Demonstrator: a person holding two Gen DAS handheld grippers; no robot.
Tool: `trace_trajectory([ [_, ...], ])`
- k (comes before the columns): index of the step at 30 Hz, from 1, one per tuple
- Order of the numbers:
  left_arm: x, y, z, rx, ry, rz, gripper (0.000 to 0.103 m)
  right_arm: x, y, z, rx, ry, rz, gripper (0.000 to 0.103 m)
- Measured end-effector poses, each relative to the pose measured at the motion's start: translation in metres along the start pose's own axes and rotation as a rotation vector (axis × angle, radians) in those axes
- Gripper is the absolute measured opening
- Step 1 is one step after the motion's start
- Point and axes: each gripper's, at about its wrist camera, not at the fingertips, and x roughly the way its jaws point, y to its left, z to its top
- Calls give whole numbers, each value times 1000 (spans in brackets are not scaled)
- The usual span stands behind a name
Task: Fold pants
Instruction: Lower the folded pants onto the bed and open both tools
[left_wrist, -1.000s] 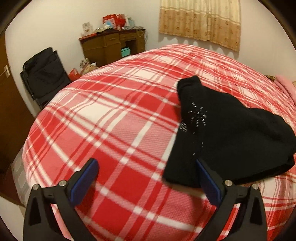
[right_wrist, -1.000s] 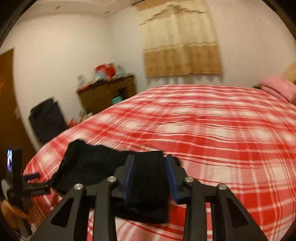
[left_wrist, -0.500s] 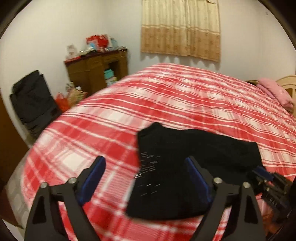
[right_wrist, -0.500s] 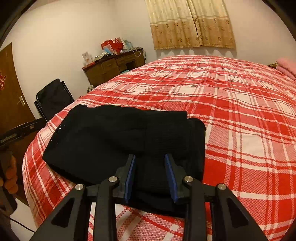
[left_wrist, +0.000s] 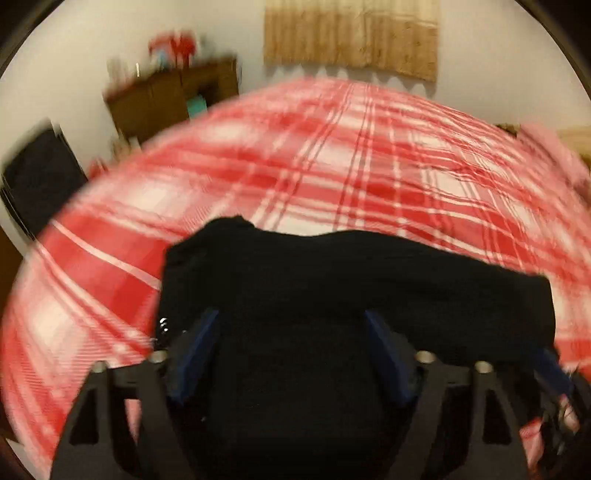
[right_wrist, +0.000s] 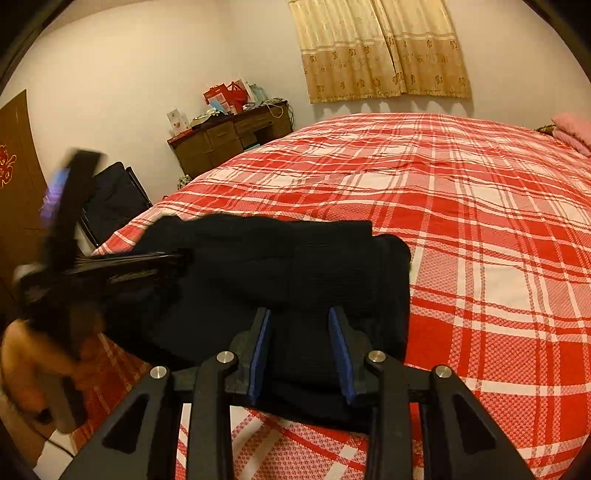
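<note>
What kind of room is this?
Most likely a home bedroom. A large bed with a red plaid cover fills the view, a pink pillow lies at its far end, and a cluttered wooden dresser stands by a curtained window. Black pants lie on the bed.

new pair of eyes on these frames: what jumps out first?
The black pants, a dark heap on the near end of the red plaid bedspread. Then the tongs: the right tongs sit partly closed over the pants' near edge, and the left tongs gape wide above the cloth, blurred.
</note>
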Motion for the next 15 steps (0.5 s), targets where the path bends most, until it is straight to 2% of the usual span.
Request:
trace_trajectory([
  [2,11,0,11,20,8,0,103,0,3,0,-10,1,-9,36],
  [4,20,-5,17,38,24,12,103,1,6,0,-22,1,-22,36],
  [7,15,-6,17,3,55,24,103,1,7,-1,-27,1,-31,36],
  [9,-8,-17,7,27,14,86,103,1,6,-1,-22,-5,-28,36],
  [11,-29,-34,-10,131,-49,124,103,-3,4,-1,-12,-21,-14,35],
  [13,-47,-47,-28,199,-102,136,103,-16,1,-1,13,-67,25,35],
  [15,-60,-52,-47,232,-142,106,103,-34,2,-3,45,-123,54,35],
])
